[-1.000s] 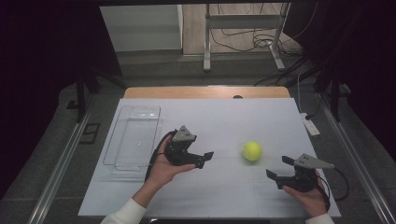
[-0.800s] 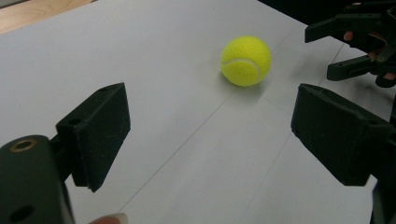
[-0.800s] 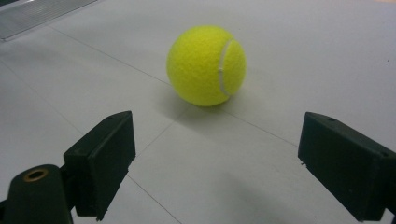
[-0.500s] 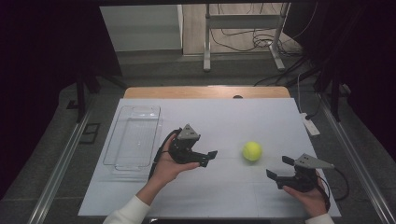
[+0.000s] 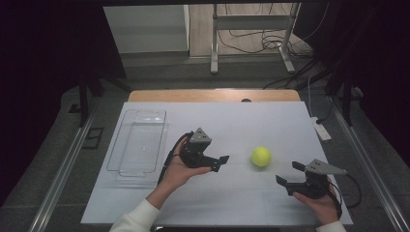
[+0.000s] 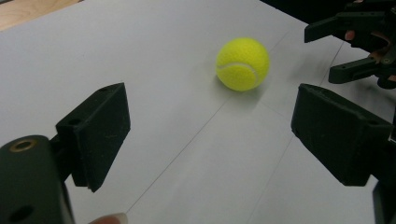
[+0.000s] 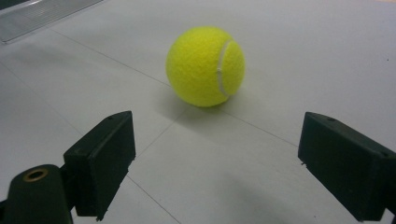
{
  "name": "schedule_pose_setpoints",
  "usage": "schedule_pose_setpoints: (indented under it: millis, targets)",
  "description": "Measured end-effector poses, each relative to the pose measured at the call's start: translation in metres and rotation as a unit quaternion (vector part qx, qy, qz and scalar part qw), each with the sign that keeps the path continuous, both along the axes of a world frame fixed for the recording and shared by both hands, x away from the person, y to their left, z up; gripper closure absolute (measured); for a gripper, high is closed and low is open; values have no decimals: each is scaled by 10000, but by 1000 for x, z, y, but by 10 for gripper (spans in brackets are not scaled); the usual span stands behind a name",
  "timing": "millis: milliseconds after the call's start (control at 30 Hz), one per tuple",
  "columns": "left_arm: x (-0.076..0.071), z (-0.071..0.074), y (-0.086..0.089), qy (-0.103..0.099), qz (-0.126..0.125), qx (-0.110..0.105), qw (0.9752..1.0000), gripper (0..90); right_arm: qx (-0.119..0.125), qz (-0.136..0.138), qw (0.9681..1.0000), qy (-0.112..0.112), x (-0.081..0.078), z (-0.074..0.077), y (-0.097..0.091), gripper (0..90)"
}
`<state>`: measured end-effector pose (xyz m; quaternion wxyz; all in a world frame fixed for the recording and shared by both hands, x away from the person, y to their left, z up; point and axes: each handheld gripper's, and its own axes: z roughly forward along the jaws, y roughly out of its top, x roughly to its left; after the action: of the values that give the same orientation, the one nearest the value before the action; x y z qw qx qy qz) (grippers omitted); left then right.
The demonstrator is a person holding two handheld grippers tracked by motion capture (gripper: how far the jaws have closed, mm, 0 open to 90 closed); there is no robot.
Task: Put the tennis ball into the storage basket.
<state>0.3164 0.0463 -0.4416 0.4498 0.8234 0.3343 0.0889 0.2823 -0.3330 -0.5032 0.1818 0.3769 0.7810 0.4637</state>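
Now the tennis ball [image 5: 261,156] rests on the white surface [image 5: 241,121], at three o'clock from the left gripper [image 5: 218,163] and ten o'clock from the right gripper [image 5: 288,175]; both sets of fingers gape open, empty.

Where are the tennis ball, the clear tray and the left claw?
tennis ball [image 5: 261,156], high view, middle of its yellow felt.
clear tray [image 5: 126,166], high view, on its near left rim.
left claw [image 5: 221,163], high view, midway between its two open jaw tips.

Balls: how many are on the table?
1. The yellow tennis ball sits on the white table, between the left gripper and right gripper.
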Motion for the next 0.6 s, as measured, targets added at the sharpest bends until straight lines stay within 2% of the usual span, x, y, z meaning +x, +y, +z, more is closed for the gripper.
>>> schedule_pose_setpoints:
  millis: [600]
  targets:
    - [11,9,-22,-43,-151,9,9999,126,10,16,10000,9,0,0,0,118]
